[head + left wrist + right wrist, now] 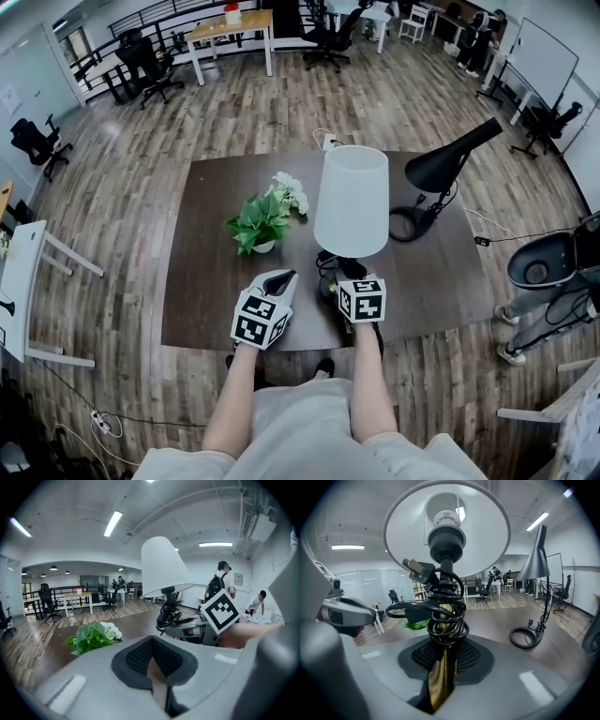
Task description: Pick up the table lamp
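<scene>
The table lamp has a white shade (352,202) and a gold stem (443,677) with a black cord coiled around it. It stands upright near the front middle of the dark table (206,281), its base hidden from the head view. My right gripper (347,279) is shut on the stem below the cord coil, as the right gripper view shows (443,670). Just left of the lamp, my left gripper (281,279) is shut with nothing between its jaws (157,667). The left gripper view looks up at the shade (164,566) and at the right gripper's marker cube (220,611).
A small potted green plant with white flowers (264,220) sits on the table left of the lamp. A black desk lamp with a ring base (441,169) stands at the table's right side. A grey machine (548,272) is on the floor to the right, and white furniture (28,281) to the left.
</scene>
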### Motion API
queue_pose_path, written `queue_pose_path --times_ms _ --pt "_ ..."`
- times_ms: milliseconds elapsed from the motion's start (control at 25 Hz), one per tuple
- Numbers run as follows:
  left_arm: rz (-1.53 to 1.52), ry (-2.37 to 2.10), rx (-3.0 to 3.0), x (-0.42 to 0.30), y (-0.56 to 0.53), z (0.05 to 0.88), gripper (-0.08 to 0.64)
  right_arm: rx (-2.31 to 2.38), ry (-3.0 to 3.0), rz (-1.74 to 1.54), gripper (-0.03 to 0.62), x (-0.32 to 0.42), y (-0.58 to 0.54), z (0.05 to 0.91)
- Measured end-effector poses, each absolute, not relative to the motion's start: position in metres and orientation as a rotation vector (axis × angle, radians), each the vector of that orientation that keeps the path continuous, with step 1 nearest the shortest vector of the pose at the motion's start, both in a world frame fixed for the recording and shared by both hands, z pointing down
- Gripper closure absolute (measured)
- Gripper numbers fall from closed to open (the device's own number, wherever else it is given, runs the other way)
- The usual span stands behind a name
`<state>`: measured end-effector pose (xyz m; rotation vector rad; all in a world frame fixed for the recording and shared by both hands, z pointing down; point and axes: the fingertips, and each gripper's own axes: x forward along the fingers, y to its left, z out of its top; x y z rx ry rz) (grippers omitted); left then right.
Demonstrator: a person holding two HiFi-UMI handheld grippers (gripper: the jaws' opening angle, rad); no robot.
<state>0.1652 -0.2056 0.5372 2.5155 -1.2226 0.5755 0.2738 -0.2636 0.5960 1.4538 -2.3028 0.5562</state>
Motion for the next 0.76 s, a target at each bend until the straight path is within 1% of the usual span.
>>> queue_pose_path --times_ms 760 --pt "0.6 -1.242 2.521 0.1589 -0.2146 0.5298 0.56 1.46 -2.328 0.572 0.491 0.2709 -0.2707 0.5983"
